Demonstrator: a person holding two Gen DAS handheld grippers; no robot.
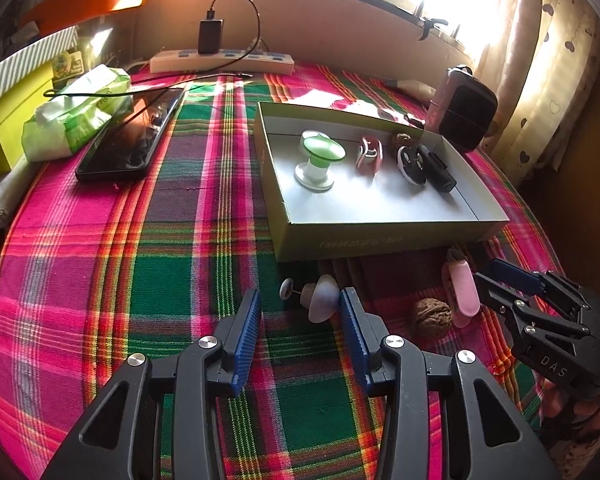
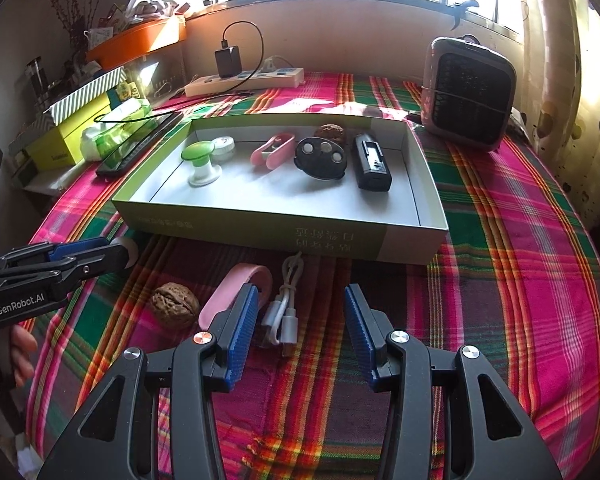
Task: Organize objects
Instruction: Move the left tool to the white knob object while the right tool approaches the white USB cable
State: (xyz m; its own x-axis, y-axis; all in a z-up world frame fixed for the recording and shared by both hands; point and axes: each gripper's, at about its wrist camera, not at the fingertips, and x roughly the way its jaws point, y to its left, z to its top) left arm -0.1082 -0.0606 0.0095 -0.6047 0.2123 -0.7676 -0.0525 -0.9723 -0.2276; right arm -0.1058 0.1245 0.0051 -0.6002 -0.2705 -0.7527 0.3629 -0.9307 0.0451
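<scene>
A shallow green box [image 1: 380, 236] [image 2: 260, 236] holds a green suction cup [image 1: 320, 156] [image 2: 200, 160], a pink clip [image 1: 368, 154] [image 2: 272, 152], a black disc [image 1: 410, 164] [image 2: 320, 158], a black device [image 1: 440, 172] [image 2: 372, 164] and a walnut [image 2: 330, 133]. In front of it on the cloth lie a white suction hook [image 1: 320, 298], a walnut [image 1: 432, 316] [image 2: 175, 306], a pink case [image 1: 462, 292] [image 2: 236, 288] and a coiled white cable [image 2: 284, 316]. My left gripper [image 1: 300, 312] is open around the hook. My right gripper [image 2: 300, 312] is open over the cable.
A plaid cloth [image 1: 180, 260] covers the table. A phone [image 1: 132, 140], tissue pack [image 1: 76, 120] and yellow box [image 1: 8, 128] sit at the left. A power strip [image 1: 220, 62] lies at the back. A small heater [image 2: 468, 92] stands back right.
</scene>
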